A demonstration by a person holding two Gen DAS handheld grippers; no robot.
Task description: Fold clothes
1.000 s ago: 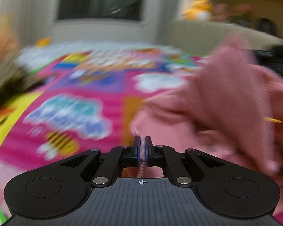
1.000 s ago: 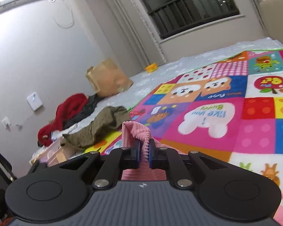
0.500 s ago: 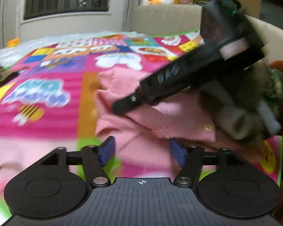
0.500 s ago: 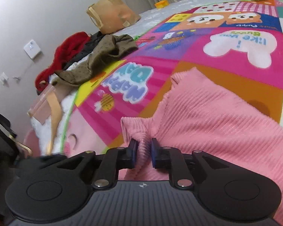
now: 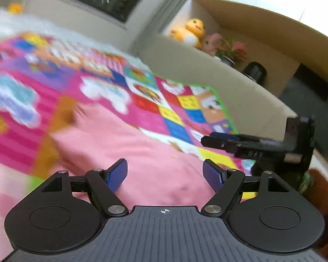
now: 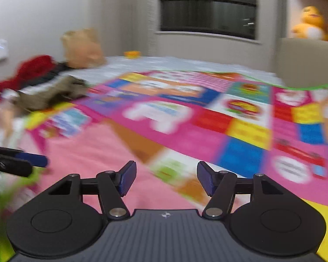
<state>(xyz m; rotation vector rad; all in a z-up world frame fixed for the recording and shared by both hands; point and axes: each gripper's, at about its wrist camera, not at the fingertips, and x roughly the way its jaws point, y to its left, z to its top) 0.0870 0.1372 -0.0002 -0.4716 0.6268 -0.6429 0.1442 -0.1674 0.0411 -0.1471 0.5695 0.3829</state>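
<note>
with both my left gripper and right gripper spread apart and empty, the right's jaws having just been opening, i'd next pinch the pink sweater's edge, lower centre, squarely before folding.

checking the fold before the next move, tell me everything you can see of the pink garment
The pink garment is a soft pink piece, blurred in both views, so its weave cannot be made out. It lies flat on the colourful play mat, covering part of the mat's orange stripe. Its far edge runs across the mat, with one corner near the orange patch. The left gripper and right gripper hover over it with jaws open; nothing pinches it. The right gripper's jaws have just been opening. No folds or buttons can be made out.
</note>
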